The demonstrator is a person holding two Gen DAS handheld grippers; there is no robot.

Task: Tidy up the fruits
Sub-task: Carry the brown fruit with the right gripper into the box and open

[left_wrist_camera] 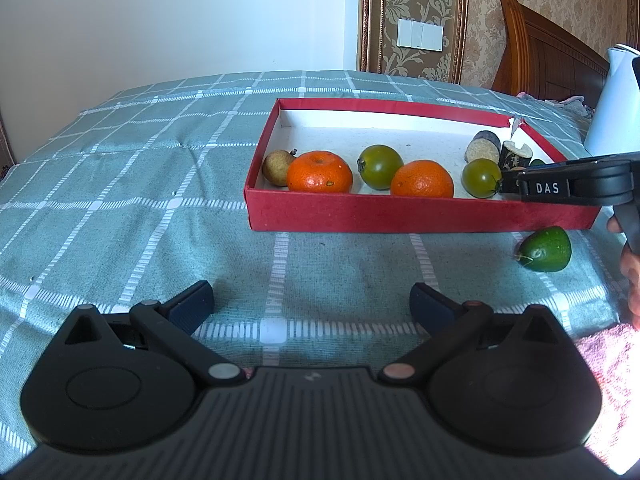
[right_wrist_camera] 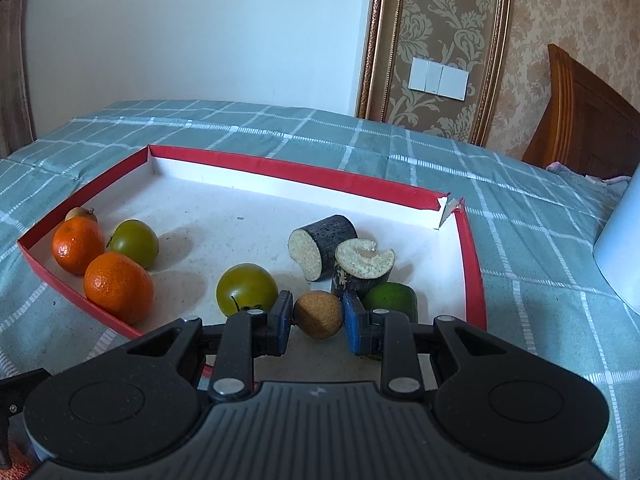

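From the left wrist, the left gripper (left_wrist_camera: 312,300) hangs with its fingers spread wide and nothing between them, above the green checked cloth (left_wrist_camera: 132,184). Beyond it sits the red box (left_wrist_camera: 400,216), holding a small brown fruit (left_wrist_camera: 277,166) in its left corner, two oranges (left_wrist_camera: 320,172), two green tomatoes (left_wrist_camera: 380,166) and two dark cut sugarcane pieces (left_wrist_camera: 483,145). A green fruit (left_wrist_camera: 546,249) lies on the cloth just outside the box's right front corner, and the right gripper reaches in from the right edge over the box. From the right wrist, the right gripper (right_wrist_camera: 318,322) pinches a small brown round fruit (right_wrist_camera: 319,314) between its blue pads (right_wrist_camera: 353,322), over the near end of the box, with a green tomato (right_wrist_camera: 246,289) to its left and a green fruit (right_wrist_camera: 392,298) right behind it.
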